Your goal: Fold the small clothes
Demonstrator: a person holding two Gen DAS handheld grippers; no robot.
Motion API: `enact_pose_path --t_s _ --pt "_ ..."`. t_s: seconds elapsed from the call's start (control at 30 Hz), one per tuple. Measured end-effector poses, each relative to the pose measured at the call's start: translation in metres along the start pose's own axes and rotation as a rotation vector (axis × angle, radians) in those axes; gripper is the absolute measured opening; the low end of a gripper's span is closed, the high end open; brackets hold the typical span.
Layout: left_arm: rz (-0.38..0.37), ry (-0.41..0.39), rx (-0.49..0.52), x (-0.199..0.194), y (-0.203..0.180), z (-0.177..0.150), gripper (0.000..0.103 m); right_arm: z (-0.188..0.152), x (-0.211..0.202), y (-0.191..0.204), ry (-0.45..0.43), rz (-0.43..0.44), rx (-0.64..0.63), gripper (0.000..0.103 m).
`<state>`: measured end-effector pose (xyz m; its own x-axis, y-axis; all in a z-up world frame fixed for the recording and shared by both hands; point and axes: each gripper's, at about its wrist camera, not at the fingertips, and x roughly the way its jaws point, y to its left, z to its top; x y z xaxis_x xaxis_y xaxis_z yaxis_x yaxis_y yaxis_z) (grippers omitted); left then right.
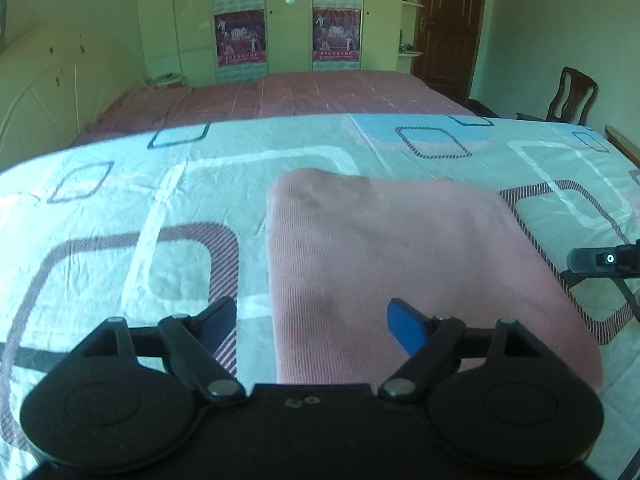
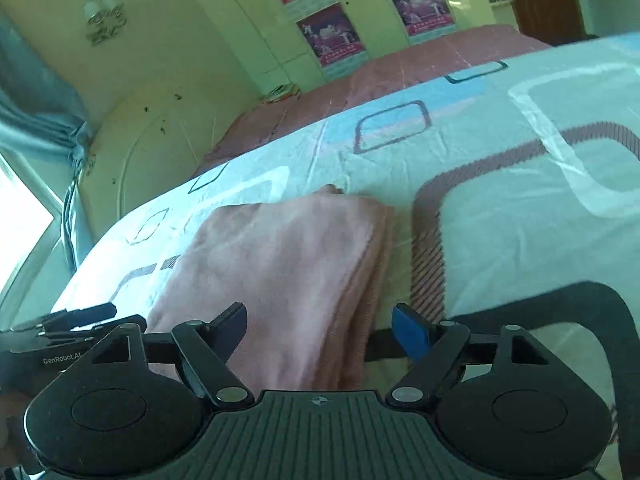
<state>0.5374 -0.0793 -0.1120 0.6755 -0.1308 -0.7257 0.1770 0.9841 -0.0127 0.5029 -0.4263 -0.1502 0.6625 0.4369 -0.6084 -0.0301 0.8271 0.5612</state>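
A pink folded garment (image 1: 400, 248) lies flat on the patterned bedsheet (image 1: 120, 200). In the left wrist view my left gripper (image 1: 312, 320) hovers over the garment's near left edge, open, its fingers apart and pressing on nothing. Part of my right gripper (image 1: 600, 260) shows at the right edge of that view, beside the garment. From the right wrist view the garment (image 2: 280, 248) shows stacked layers along its right side. My right gripper (image 2: 320, 316) stands open above the near right edge, with cloth below the gap but not pinched. My left gripper (image 2: 80, 316) is at the far left.
Beyond the patterned sheet (image 2: 520, 200) lies a second bed with a pink cover (image 1: 300, 96). A wardrobe with posters (image 1: 240, 36) stands at the back, with a brown door (image 1: 448, 28) and a wooden chair (image 1: 572, 96) to the right. A blue curtain (image 2: 36, 108) and a window are on the left.
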Motion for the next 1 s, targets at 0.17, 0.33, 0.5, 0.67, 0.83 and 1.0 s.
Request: enact_pose_path --t_s 0.17,0.33,0.5,0.67,0.83,1.0 --pt "-0.075 0.065 -0.209 0.017 0.032 -0.011 0.083 -0.001 0.001 -0.031 0.065 0.086 0.12 0.069" --pt "-0.154 0.086 -0.339 0.029 0.047 -0.014 0.08 -0.006 0.013 -0.042 0.103 0.153 0.174 0.059" --pt "-0.199 0.096 -0.383 0.04 0.052 -0.017 0.08 -0.001 0.027 -0.042 0.147 0.218 0.181 0.059" --pt "-0.206 0.108 -0.374 0.05 0.051 -0.012 0.079 0.007 0.039 -0.037 0.168 0.233 0.17 0.059" --pt "-0.2 0.127 -0.329 0.06 0.043 -0.001 0.075 0.015 0.054 -0.029 0.195 0.197 0.125 0.038" --pt "-0.187 0.12 -0.218 0.06 0.023 0.012 0.04 0.01 0.053 -0.014 0.172 0.128 0.037 0.024"
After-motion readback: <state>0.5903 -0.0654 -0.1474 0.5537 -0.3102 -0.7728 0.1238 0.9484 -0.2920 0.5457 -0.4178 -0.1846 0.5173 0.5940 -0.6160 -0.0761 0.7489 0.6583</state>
